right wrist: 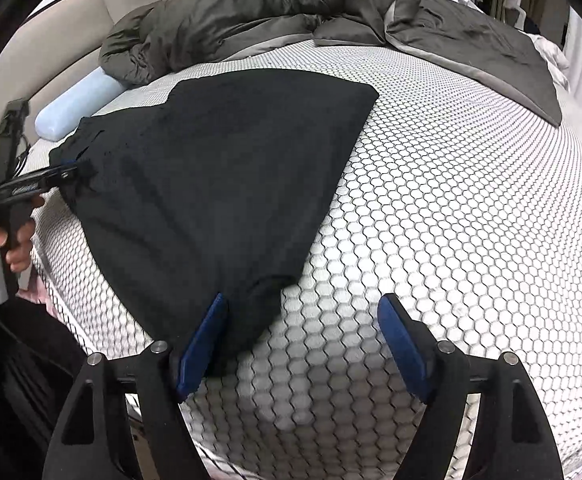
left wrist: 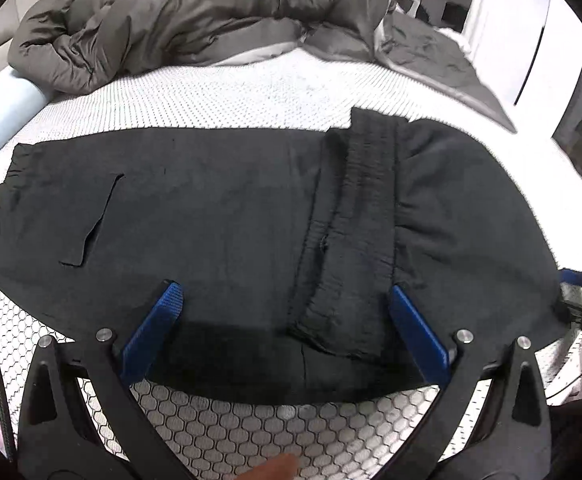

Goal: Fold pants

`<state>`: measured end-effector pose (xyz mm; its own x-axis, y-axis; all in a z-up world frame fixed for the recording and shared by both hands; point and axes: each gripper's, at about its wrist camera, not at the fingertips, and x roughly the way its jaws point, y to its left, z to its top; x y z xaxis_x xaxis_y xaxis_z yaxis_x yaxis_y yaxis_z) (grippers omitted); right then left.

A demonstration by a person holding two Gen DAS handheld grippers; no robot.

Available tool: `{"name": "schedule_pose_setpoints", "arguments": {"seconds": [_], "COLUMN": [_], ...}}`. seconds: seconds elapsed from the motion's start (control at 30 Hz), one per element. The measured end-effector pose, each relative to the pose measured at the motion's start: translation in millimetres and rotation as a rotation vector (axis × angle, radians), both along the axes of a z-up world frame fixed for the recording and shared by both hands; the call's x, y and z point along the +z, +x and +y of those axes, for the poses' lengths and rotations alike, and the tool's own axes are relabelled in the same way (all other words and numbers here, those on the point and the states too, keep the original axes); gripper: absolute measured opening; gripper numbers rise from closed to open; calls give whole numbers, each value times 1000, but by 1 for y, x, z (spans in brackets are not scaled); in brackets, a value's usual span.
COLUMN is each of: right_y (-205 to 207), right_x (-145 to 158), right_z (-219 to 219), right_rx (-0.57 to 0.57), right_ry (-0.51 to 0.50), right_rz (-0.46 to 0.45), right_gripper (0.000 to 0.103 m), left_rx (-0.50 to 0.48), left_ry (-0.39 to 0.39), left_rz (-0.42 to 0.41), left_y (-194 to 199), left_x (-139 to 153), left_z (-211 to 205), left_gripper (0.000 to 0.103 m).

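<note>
Black pants lie folded flat on the bed, with the leg cuffs laid back over the middle and a back pocket at the left. My left gripper is open, its blue fingers spread over the near edge of the pants, holding nothing. In the right wrist view the pants fill the left half. My right gripper is open at their near right corner, its left finger against the cloth. The left gripper shows at the pants' far left edge.
A crumpled grey duvet lies across the far side of the bed. A pale blue bolster lies at the left by the beige headboard. The honeycomb-patterned mattress cover extends to the right of the pants.
</note>
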<state>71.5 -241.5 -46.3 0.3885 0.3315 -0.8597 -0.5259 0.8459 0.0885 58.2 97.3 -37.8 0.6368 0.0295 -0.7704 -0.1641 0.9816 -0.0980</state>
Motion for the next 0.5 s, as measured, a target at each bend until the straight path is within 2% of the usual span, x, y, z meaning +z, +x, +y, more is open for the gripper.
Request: {"name": "schedule_pose_setpoints", "arguments": {"seconds": [0.13, 0.2, 0.27, 0.37, 0.43, 0.5], "right_y": [-8, -11, -13, -14, -16, -13], "right_x": [4, 9, 12, 5, 3, 2], "right_z": [-12, -18, -22, -26, -29, -32], "right_rx": [20, 27, 26, -22, -55, -82], "right_ry": [22, 81, 147, 226, 263, 322], "right_rz": [3, 12, 36, 96, 117, 143], "right_gripper": [79, 79, 72, 59, 56, 51], "left_rx": [-4, 1, -8, -82, -174, -293], "left_ry": [11, 16, -9, -76, -102, -148], "left_rz": [-9, -26, -54, -92, -94, -62], "left_y": [1, 1, 0, 13, 29, 49], "left_x": [0, 2, 9, 23, 30, 28], "left_z": [-5, -8, -10, -32, -67, -109], "left_gripper": [102, 102, 102, 102, 102, 102]}}
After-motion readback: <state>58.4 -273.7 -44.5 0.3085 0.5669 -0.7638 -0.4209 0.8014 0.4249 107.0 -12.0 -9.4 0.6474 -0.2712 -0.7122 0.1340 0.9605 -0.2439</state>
